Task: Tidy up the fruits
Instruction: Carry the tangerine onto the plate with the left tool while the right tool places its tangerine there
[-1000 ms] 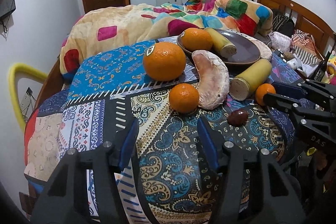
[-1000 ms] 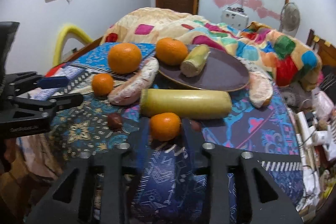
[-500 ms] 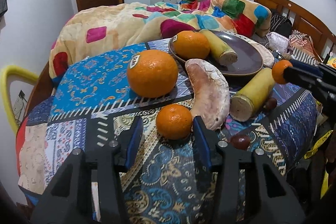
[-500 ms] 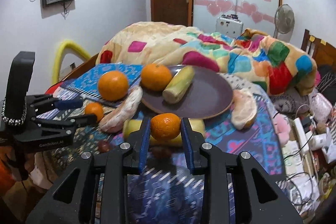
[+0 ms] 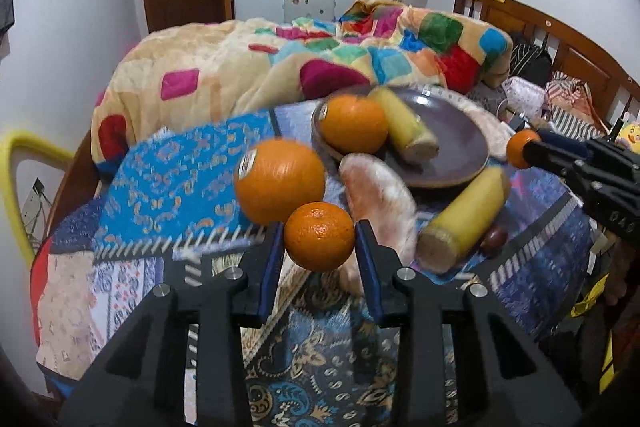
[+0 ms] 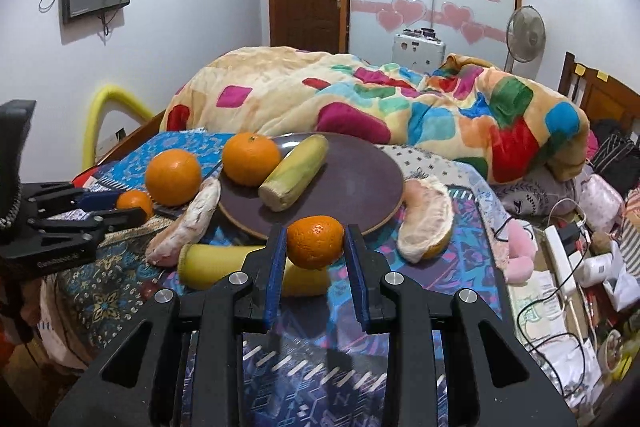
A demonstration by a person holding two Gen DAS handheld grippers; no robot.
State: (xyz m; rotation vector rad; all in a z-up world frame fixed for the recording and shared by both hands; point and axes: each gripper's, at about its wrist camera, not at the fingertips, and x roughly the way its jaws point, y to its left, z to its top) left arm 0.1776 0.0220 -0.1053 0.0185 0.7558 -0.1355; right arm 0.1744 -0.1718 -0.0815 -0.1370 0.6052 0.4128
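Observation:
My left gripper (image 5: pixel 319 230) has a small orange (image 5: pixel 319 239) between its blue pads. Its jaws are closing and the pads touch the fruit on both sides. My right gripper (image 6: pixel 315 231) is shut on another small orange (image 6: pixel 316 243), held above the patterned cloth just in front of the dark plate (image 6: pixel 360 179). On the plate lie a large orange (image 6: pixel 251 159) and a yellow-green fruit piece (image 6: pixel 294 173). A big stickered orange (image 5: pixel 280 181), a pink pomelo segment (image 5: pixel 380 195) and a yellow piece (image 5: pixel 464 215) lie on the cloth.
A second pomelo segment (image 6: pixel 428 219) lies right of the plate, and a small dark fruit (image 5: pixel 494 239) sits by the yellow piece. A bunched colourful blanket (image 6: pixel 400 107) rises behind. Cables and clutter (image 6: pixel 568 247) fill the right side. A yellow chair (image 5: pixel 16 163) stands at the left.
My left gripper moved forward around the small orange and narrowed onto it. My right gripper lifted its small orange off the cloth and carried it toward the plate.

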